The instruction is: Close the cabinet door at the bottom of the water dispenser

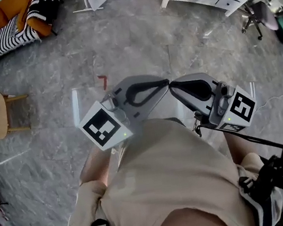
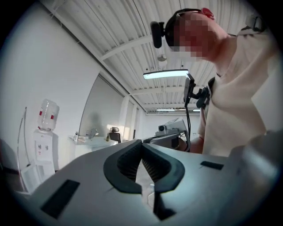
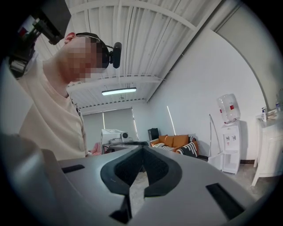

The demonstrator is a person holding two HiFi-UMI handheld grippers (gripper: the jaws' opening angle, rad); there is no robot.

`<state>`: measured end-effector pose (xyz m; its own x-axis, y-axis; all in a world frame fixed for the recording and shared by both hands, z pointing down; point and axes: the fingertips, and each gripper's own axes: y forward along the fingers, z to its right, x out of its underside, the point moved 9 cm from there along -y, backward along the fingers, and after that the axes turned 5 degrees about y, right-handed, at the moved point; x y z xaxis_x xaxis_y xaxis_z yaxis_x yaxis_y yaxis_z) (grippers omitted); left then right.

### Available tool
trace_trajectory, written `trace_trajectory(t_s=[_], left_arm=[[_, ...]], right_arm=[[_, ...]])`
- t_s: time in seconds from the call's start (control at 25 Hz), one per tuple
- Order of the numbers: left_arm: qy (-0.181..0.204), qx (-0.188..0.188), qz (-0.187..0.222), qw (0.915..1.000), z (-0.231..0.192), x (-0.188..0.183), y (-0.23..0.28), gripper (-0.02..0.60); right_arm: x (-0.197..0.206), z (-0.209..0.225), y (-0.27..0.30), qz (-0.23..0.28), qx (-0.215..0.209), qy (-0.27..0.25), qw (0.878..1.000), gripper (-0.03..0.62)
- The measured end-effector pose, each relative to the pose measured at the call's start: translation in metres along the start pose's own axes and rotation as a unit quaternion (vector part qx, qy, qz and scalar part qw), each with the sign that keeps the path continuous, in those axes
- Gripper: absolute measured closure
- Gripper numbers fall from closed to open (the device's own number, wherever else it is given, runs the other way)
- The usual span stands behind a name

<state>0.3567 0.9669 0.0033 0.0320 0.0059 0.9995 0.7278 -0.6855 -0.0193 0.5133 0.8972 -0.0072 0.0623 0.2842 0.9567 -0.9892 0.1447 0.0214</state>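
- The water dispenser [image 3: 230, 141] stood against the far wall, well apart from the person. Its bottom cabinet door [image 3: 216, 161] seemed to hang swung out, though it was too small to be sure.
- From that far off, an approach could have arrived off-line and caught the door's free edge, knocking it wider instead of shut.
- The left gripper [image 2: 141, 143] and the right gripper [image 3: 142, 148] each had their jaws together on nothing. Narrow closed tips could have skidded off a smooth panel.
- In the head view the two grippers' tips met before the chest, so they could have clashed when parting.
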Motion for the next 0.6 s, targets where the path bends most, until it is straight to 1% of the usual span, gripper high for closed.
trace_trajectory(t_s=[0.08,0.16,0.24,0.44,0.52,0.6], left_arm=[[0.046,0.018,-0.027,0.9984,-0.026,-0.009,-0.012,0.592],[0.087,0.032,-0.051,0.9944,-0.045,-0.019,-0.024,0.592],[0.102,0.042,-0.063,0.9919,-0.06,-0.025,-0.031,0.592],[0.077,0.073,-0.077,0.9913,-0.106,-0.021,-0.027,0.592],[0.069,0.076,-0.07,0.9923,-0.123,-0.018,-0.021,0.592],[0.056,0.071,-0.055,0.9944,-0.143,-0.016,-0.01,0.592]], right_arm=[[-0.005,0.011,0.024,0.005,-0.002,0.005,1.0,0.582],[-0.011,0.018,0.045,0.007,-0.005,0.01,1.0,0.582],[-0.015,0.026,0.062,0.004,-0.014,0.018,1.0,0.582],[-0.02,0.064,0.082,0.004,-0.036,0.025,0.999,0.582],[-0.022,0.083,0.086,0.011,-0.05,0.035,0.998,0.582],[-0.029,0.107,0.087,0.02,-0.06,0.04,0.997,0.582]])
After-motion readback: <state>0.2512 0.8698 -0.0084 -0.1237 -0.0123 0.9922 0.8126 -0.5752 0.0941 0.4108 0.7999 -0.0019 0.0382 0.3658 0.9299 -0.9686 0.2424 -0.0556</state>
